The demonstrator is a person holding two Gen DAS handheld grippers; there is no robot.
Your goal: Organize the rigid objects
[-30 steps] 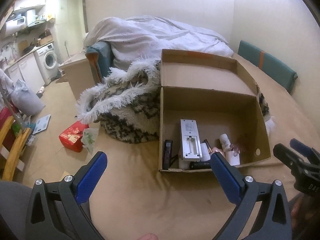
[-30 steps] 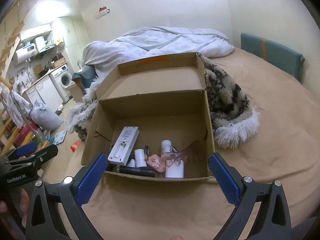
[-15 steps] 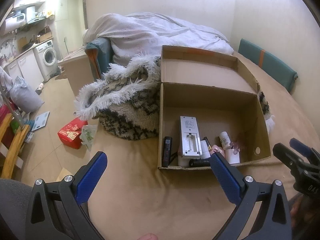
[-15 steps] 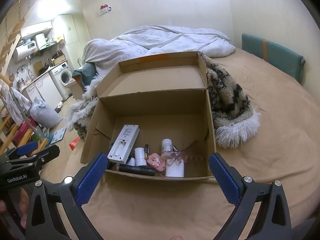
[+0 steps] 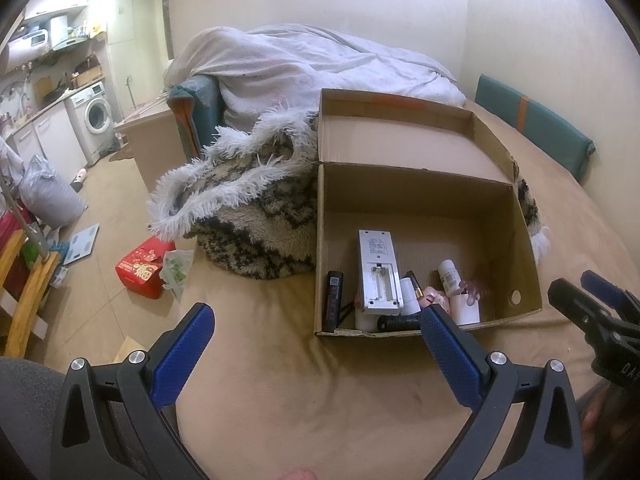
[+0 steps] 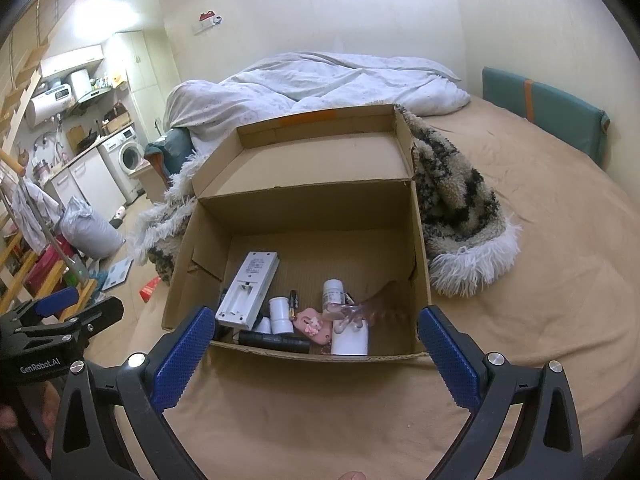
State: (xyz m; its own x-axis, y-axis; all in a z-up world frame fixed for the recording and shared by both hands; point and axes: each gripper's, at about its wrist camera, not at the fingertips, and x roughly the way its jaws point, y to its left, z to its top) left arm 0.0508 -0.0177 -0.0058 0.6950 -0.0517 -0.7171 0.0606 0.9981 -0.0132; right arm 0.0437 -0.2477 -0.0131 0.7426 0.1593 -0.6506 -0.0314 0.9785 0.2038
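Note:
An open cardboard box (image 5: 420,196) (image 6: 304,208) stands on the tan bed cover. Inside lie a white remote (image 5: 378,272) (image 6: 249,290), a black stick (image 5: 333,300), a black tube (image 6: 274,342), small white bottles (image 6: 279,312), a pink item (image 6: 312,324) and a white cup (image 6: 351,338). My left gripper (image 5: 316,336) is open and empty, in front of the box's left corner. My right gripper (image 6: 314,338) is open and empty, in front of the box's near wall.
A furry black-and-white blanket (image 5: 248,208) (image 6: 456,200) lies behind and beside the box. A white duvet (image 5: 304,64) is heaped at the back. The bed edge drops to the floor on the left, with a red box (image 5: 142,268) there.
Both grippers have drawn back and risen slightly from the box; it sits a little farther in both views. Both stay open and empty.

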